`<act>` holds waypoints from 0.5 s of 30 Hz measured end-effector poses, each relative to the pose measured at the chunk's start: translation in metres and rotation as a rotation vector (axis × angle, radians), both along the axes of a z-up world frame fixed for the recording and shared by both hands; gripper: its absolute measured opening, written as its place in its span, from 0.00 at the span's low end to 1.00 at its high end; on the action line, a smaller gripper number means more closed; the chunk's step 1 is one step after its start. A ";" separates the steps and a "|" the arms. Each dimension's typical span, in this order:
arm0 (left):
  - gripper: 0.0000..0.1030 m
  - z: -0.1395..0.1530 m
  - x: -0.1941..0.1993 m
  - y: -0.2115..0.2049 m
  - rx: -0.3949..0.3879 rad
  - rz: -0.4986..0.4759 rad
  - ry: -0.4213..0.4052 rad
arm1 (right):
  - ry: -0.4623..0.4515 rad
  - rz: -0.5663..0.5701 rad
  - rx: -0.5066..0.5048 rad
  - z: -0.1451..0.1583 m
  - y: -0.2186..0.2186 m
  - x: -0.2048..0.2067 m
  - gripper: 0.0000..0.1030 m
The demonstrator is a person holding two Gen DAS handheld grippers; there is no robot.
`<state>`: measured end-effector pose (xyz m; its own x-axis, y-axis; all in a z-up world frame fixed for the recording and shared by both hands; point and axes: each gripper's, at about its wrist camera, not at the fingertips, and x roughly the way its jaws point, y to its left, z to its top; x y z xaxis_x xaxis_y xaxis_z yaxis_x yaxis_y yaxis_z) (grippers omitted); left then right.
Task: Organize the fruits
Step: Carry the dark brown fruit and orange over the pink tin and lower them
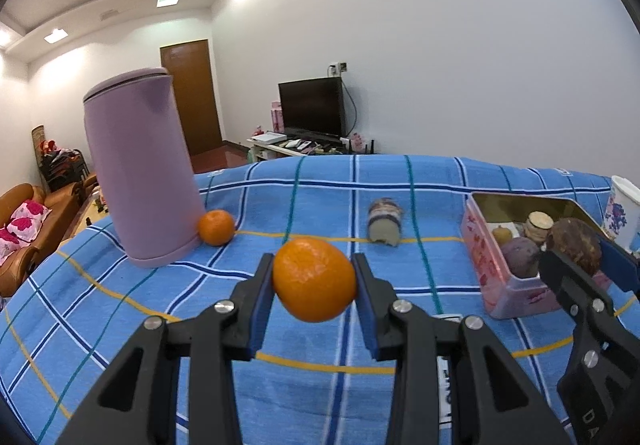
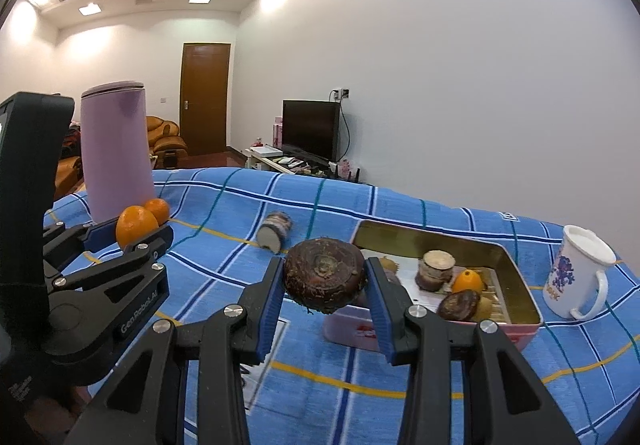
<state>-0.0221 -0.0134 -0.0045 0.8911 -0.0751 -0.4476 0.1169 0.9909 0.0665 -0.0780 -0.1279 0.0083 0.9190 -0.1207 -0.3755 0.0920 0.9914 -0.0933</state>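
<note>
The left tool (image 1: pixel 314 279) pinches an orange (image 1: pixel 314 279) between its blue pads, one pad on each side of the fruit, and holds it clear above the blue checked cloth (image 1: pixel 320 385) that covers the tabletop. In the right wrist view the same tool (image 2: pixel 138 231) shows at 9 o'clock, with the fruit (image 2: pixel 136 229) standing up out of it.

The right tool (image 2: pixel 325 277) pinches a dark brown, rough, round root (image 2: pixel 325 277) the same way, held in the air just in front of the near left corner of a pink tin box (image 2: pixel 532 309). From the left wrist view this root (image 1: pixel 574 245) hangs at 3 o'clock, in front of the box (image 1: pixel 508 297).

The box lies open, at about 3 o'clock from the held root. Inside it lie a cut cylinder-shaped piece (image 2: pixel 434 269), a small orange-yellow fruit (image 2: pixel 468 280) and another dark root (image 2: pixel 459 305).

A second orange (image 1: pixel 216 227) rests on the cloth at 10 o'clock, touching the base of a tall lilac canister (image 1: pixel 140 173). A cut piece of root (image 1: pixel 385 221) lies alone at 12 o'clock, between canister and box. A white mug (image 2: pixel 580 273) with a blue print stands just right of the box.
</note>
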 end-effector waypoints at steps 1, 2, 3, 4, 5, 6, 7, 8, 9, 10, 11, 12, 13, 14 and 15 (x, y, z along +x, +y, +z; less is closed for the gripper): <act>0.38 0.000 -0.001 -0.003 -0.001 -0.006 0.000 | 0.000 -0.004 0.000 0.000 -0.003 -0.001 0.41; 0.38 0.000 -0.001 -0.006 -0.001 -0.013 0.001 | 0.000 -0.007 0.000 0.000 -0.006 -0.001 0.41; 0.38 0.000 -0.001 -0.008 0.000 -0.018 0.002 | -0.001 -0.010 -0.001 0.000 -0.008 -0.002 0.41; 0.38 0.000 -0.002 -0.010 0.000 -0.024 0.003 | -0.001 -0.014 -0.003 0.000 -0.010 -0.002 0.41; 0.38 0.000 -0.002 -0.013 -0.001 -0.029 0.003 | -0.002 -0.018 -0.005 0.000 -0.013 -0.003 0.41; 0.38 0.000 -0.002 -0.015 -0.002 -0.034 0.004 | -0.002 -0.021 -0.005 0.001 -0.014 -0.004 0.41; 0.38 0.000 -0.003 -0.017 -0.002 -0.037 0.004 | -0.001 -0.025 -0.005 0.001 -0.017 -0.004 0.41; 0.38 0.000 -0.003 -0.019 -0.003 -0.040 0.004 | 0.000 -0.029 -0.005 0.001 -0.018 -0.004 0.41; 0.38 0.000 -0.003 -0.021 -0.002 -0.043 0.003 | 0.000 -0.033 -0.004 0.001 -0.021 -0.005 0.41; 0.38 0.000 -0.004 -0.023 -0.002 -0.045 0.003 | 0.000 -0.036 -0.004 0.001 -0.022 -0.006 0.41; 0.38 0.000 -0.005 -0.024 -0.004 -0.047 0.002 | 0.000 -0.040 -0.004 0.001 -0.024 -0.006 0.41; 0.38 0.000 -0.005 -0.025 -0.004 -0.049 0.001 | 0.000 -0.043 -0.005 0.001 -0.026 -0.007 0.41; 0.38 0.000 -0.005 -0.026 -0.004 -0.053 0.002 | -0.001 -0.046 -0.007 0.001 -0.027 -0.007 0.41; 0.38 0.001 -0.005 -0.027 -0.004 -0.055 0.003 | -0.001 -0.049 -0.007 0.001 -0.029 -0.008 0.41; 0.38 0.001 -0.005 -0.029 -0.004 -0.058 0.004 | -0.001 -0.051 -0.008 0.001 -0.031 -0.008 0.41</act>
